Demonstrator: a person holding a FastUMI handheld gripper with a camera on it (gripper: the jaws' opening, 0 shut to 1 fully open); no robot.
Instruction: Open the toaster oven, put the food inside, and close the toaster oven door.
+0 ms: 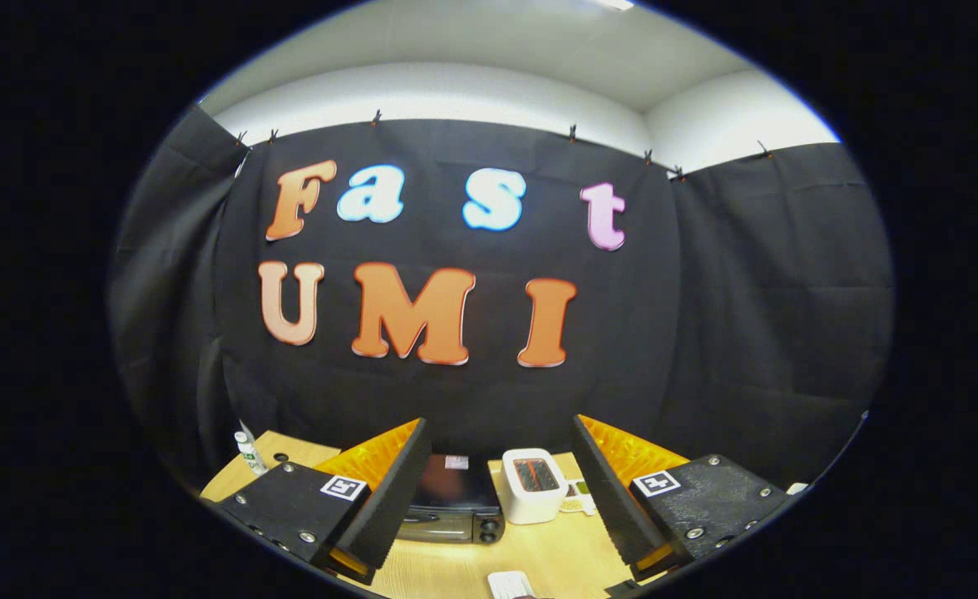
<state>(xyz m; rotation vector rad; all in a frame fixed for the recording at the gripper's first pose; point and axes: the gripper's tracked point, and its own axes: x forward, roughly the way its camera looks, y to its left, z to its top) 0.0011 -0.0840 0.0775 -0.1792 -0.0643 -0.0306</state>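
From my tongs' camera, my tongs (496,491) are wide apart and hold nothing. The toaster oven (452,502) sits on the wooden table (456,566) just ahead, between my fingers, its door looks shut. A white toaster (533,485) stands right beside it, so I think I could bump that reaching in. I can't tell which thing is the food.

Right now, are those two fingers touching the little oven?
Apart. The gripper view shows the gripper open, high above the table, with the toaster oven well beyond its fingers.
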